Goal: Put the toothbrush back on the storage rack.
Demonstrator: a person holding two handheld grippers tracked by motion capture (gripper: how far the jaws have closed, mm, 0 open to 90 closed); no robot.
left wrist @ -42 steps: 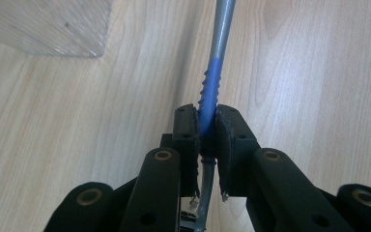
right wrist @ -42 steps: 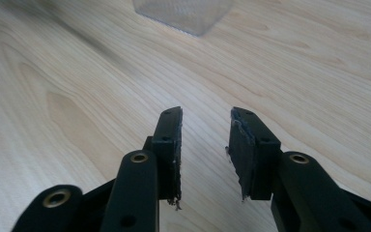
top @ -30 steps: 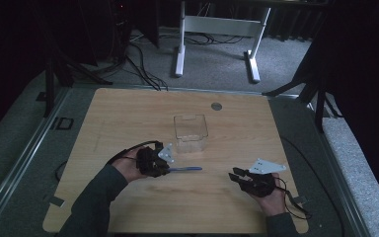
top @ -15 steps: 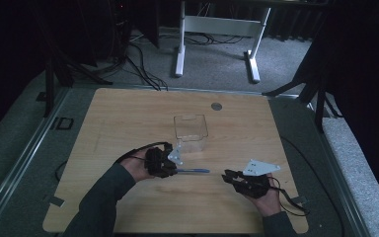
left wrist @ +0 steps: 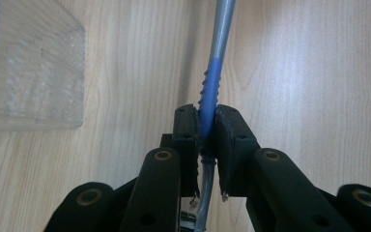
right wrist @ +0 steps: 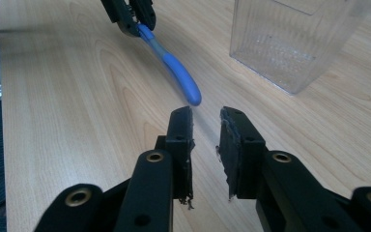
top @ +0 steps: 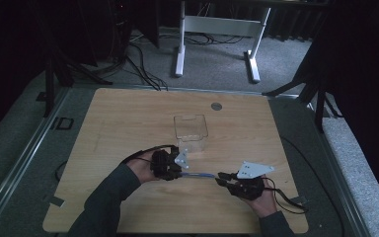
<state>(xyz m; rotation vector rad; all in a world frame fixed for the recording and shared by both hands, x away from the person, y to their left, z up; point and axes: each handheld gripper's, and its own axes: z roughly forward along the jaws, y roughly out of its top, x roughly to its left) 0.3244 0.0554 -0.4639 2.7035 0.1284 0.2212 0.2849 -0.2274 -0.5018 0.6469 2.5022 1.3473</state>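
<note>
**While the left tongs stay clamped, the pen nears the right hand**

Since a second ago, the left gripper has slid across the table towards the right, past the clear box, carrying the pen pinched at its ribbed blue grip. The pen's rounded blue end now hangs just above the wood, right in front of the right gripper. That gripper's jaws have just been closing a little but stand apart, with nothing between them. A handover looks close.
</note>
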